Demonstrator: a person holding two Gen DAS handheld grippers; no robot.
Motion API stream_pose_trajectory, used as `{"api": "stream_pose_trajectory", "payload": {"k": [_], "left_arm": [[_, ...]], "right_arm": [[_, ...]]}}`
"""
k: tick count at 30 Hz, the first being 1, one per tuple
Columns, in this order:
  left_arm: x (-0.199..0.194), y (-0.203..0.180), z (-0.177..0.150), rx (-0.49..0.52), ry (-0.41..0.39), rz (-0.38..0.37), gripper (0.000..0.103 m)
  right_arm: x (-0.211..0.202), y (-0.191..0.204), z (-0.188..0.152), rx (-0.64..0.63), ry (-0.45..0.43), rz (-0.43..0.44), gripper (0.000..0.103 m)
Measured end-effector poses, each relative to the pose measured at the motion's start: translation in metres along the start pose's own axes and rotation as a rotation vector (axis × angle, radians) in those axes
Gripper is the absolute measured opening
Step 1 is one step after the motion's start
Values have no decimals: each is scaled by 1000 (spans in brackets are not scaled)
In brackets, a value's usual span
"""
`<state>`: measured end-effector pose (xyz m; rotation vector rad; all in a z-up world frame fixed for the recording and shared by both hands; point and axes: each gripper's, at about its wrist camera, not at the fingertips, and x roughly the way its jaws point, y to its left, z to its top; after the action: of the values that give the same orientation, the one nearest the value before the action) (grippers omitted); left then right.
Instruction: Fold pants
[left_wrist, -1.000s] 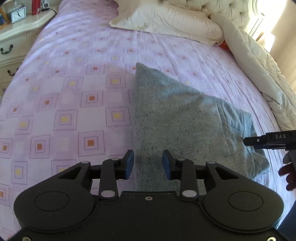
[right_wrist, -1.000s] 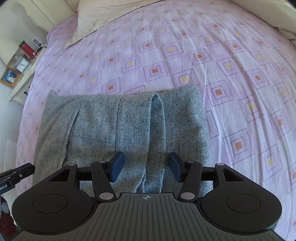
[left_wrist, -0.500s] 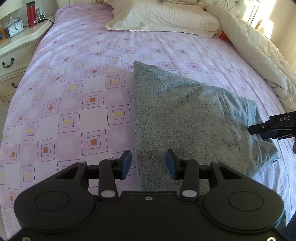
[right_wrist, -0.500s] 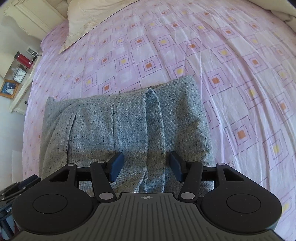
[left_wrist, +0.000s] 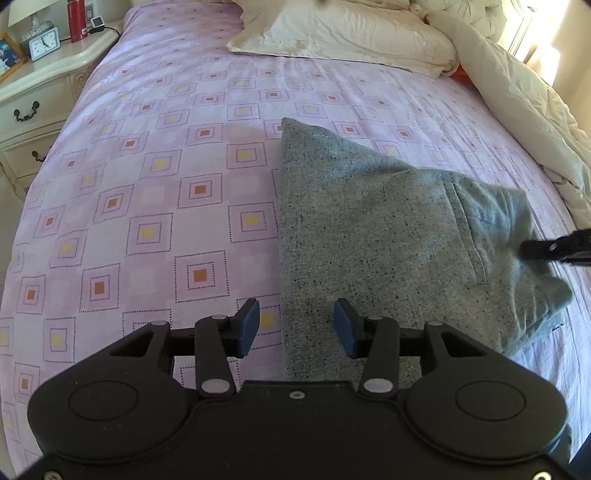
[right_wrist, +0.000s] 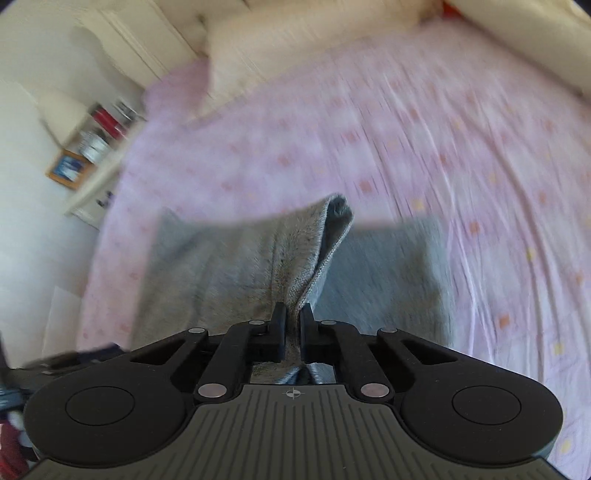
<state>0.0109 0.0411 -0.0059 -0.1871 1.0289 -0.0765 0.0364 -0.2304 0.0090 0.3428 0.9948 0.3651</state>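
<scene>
Oddly, no legible lettering on grey pants (left_wrist: 388, 229) (speckled knit)

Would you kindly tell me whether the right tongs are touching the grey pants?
Touching. The right wrist view shows the right tongs shut on a raised fold of the grey pants, pinched between both pads.

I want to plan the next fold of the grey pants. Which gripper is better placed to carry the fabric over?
Right. The right gripper is already shut on a raised ridge of the grey pants. The left gripper is open, its fingers holding nothing at the near edge.
</scene>
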Motion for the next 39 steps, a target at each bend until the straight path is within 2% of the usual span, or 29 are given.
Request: {"api": "stream_pose_trajectory", "payload": {"k": [3,6,10,12,13,15,19,23,26,28,30,33,35,39], "left_arm": [[-1,4,1,-26,-4,-13,53],[-2,5,2,-39,-14,-11,52],[-4,4,2,-38,-22,-19,52],[-5,1,2,-24,-30,-22,52],[-5,-1,2,-15,-33,-23,52],[-5,-6,2,4,-42,-16,52],[-18,-12,-3,39,-86,-43,52],[-41,-29,-13,90,-129,-115,52],[-59,-47,-28,133,-163,-182,52],[-67,-61,-41,168,-168,-222,52],[-70,-79,-57,232,-168,-232,52],[-64,-111,-80,384,-156,-196,52],[-57,-132,-92,451,-159,-163,53],[-30,-154,-89,390,-156,-148,54]], "right_arm": [[-25,4,10,-24,-46,39,6],[-38,0,13,-72,-55,-29,6],[-10,-31,12,-33,37,-163,7],[20,-44,7,14,192,-210,8],[29,-46,5,26,214,-232,10],[29,-40,5,-13,188,-236,9],[16,-39,8,8,96,-146,7],[-7,-62,11,180,-45,67,7],[-15,-67,17,243,-124,196,7],[-10,-59,21,218,-138,210,7],[-6,-56,23,205,-137,221,7],[-5,-58,25,201,-143,241,7],[-8,-59,25,205,-146,255,7],[-13,-56,23,193,-147,264,7]]}}
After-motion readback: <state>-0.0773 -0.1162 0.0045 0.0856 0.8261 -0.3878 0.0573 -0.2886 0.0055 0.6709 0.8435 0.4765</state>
